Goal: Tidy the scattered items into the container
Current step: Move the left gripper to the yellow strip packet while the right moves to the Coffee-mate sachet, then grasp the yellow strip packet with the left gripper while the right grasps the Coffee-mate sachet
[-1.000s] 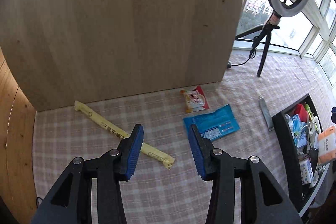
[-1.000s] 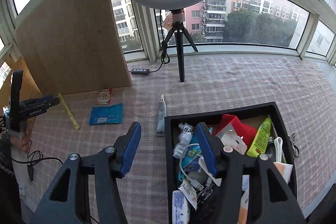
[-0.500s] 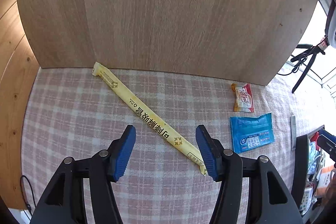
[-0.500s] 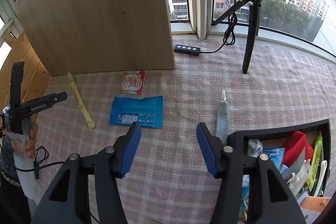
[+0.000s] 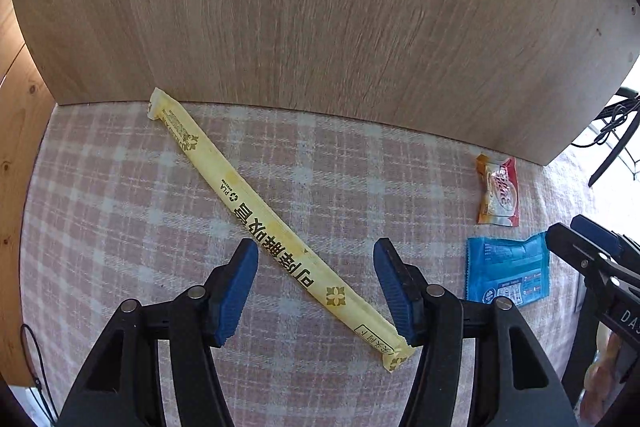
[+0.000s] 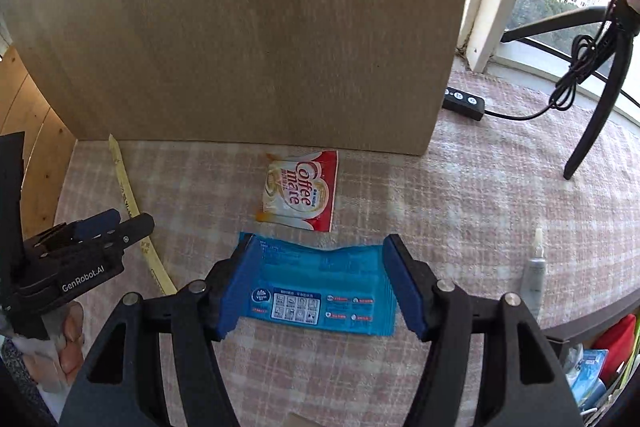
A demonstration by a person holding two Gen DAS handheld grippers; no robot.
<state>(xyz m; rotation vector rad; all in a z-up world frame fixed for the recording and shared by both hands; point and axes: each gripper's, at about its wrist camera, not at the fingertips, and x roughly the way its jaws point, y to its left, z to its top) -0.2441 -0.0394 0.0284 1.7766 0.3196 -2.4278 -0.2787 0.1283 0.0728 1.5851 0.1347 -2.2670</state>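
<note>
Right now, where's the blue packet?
In the right wrist view the blue packet lies flat on the checked cloth between the open right gripper fingers, just below the Coffee mate sachet.

One yellow straw packet [image 5: 262, 217], one creamer sachet [image 6: 300, 193], one blue wipes pack [image 6: 320, 291], one glue tube [image 6: 534, 273].

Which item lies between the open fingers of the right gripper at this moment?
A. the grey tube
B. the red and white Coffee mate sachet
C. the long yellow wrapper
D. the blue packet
D: in the right wrist view the right gripper stands open with the blue packet flat on the cloth between its blue pads, while the Coffee mate sachet lies beyond it and the grey tube off to the side.
</note>
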